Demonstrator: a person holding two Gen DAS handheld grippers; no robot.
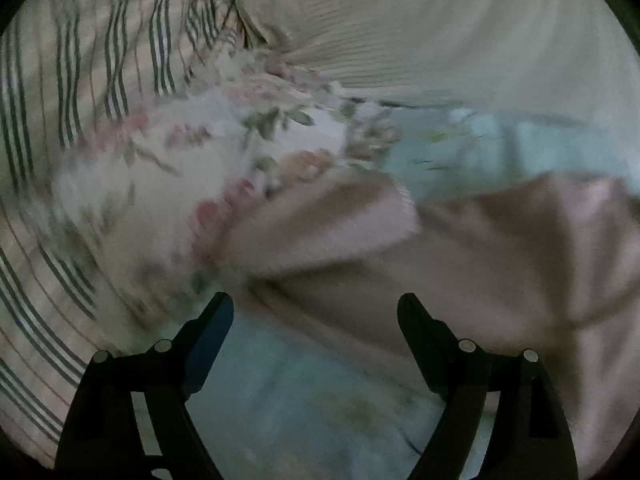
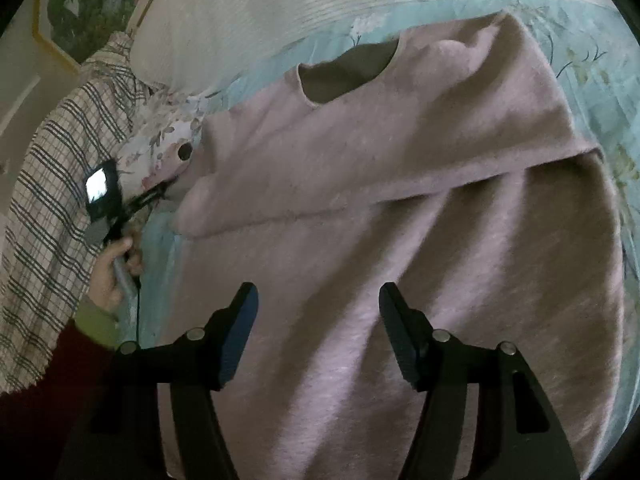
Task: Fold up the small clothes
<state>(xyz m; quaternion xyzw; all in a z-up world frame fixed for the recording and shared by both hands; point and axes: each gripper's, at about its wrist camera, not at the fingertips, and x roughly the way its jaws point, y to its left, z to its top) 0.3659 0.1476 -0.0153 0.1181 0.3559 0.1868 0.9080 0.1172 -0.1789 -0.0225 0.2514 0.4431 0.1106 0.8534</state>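
A pale pink knit top (image 2: 380, 208) lies spread on a light blue floral bed sheet (image 2: 592, 80), neckline toward the far side, with one side folded over the body. My right gripper (image 2: 318, 300) is open and empty, just above the top's lower middle. My left gripper (image 1: 316, 312) is open and empty, at the top's left edge (image 1: 500, 248), over the sheet (image 1: 288, 392). The left wrist view is blurred. The left gripper also shows in the right wrist view (image 2: 120, 208), held in a hand at the garment's left side.
A floral cloth (image 1: 192, 160) and a checked blanket (image 2: 52, 200) lie left of the top. A cream ribbed pillow (image 1: 420, 28) sits at the far side, also in the right wrist view (image 2: 248, 12). A framed picture (image 2: 80, 4) hangs at far left.
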